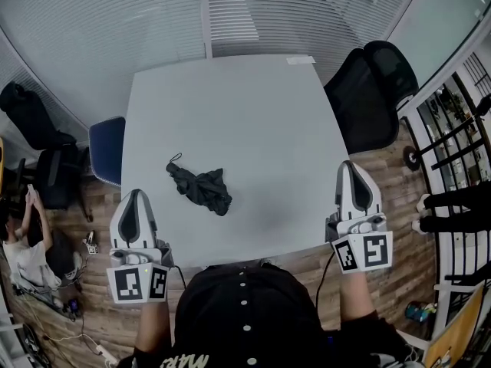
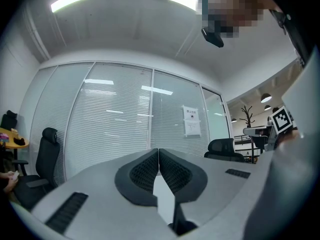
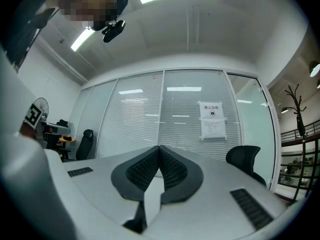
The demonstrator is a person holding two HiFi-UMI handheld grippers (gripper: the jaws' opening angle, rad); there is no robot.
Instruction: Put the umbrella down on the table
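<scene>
On the table (image 1: pixel 253 113), crumpled black umbrella (image 1: pixel 201 188)

bare table (image 1: pixel 253 113) all round the umbrella (image 1: pixel 201 188), blue chair (image 1: pixel 107 148) left, black chair (image 1: pixel 372 94) right

The worktop (image 1: pixel 253 113) is a pale grey, almost square surface with a smooth matt top. In the head view its far edge lies toward the glass wall and its near edge is close to the person. On it lies the umbrella (image 1: pixel 201 188), black and collapsed, its cloth loose and crumpled. It rests flat on the left half of the worktop, nearer to the near edge than to the far one. A thin loop (image 1: pixel 175 159) sticks out from its far left end. A small white sheet (image 1: pixel 301 60) lies flat at the far edge, toward the right corner, well apart from the umbrella.
</scene>
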